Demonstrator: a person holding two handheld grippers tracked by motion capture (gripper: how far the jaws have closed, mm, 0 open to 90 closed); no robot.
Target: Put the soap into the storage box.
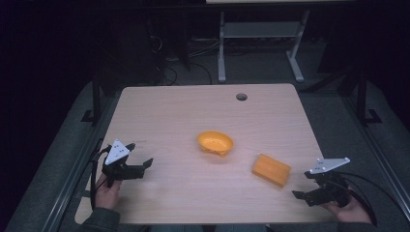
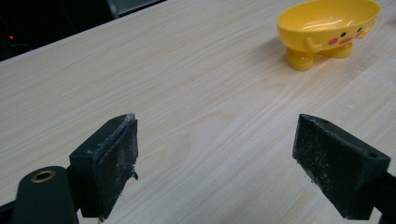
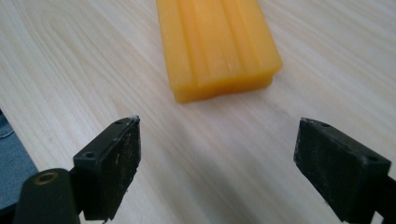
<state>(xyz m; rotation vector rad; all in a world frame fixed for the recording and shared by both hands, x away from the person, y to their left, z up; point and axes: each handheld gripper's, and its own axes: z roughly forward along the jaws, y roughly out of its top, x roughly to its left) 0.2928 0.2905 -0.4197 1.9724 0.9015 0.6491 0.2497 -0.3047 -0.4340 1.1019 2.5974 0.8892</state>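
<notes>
The orange soap bar (image 1: 271,169) lies flat on the table (image 1: 183,116) toward its right edge and somewhat nearer the front edge than the middle, turned at a slant. The yellow soap dish (image 1: 215,143) stands upright on its little feet near the table's middle, hollow side up and empty, so it looks ready to receive the bar. The right gripper (image 1: 303,195) hangs low near the front right corner, its fingers spread wide and holding nothing. It sits just beside the bar on the front-right side, apart from it. In the right gripper view the soap bar (image 3: 217,46) lies straight ahead of the fingers (image 3: 112,163), its short end facing them and centred on the gap, which suggests the hand is lined up to close on the bar's long sides. The left gripper (image 1: 140,164) rests near the front left corner, its fingers (image 2: 109,163) also spread and empty. The dish (image 2: 327,28) shows ahead of it and off to one side, well apart; this hand seems to be waiting, perhaps to steady the dish.
</notes>
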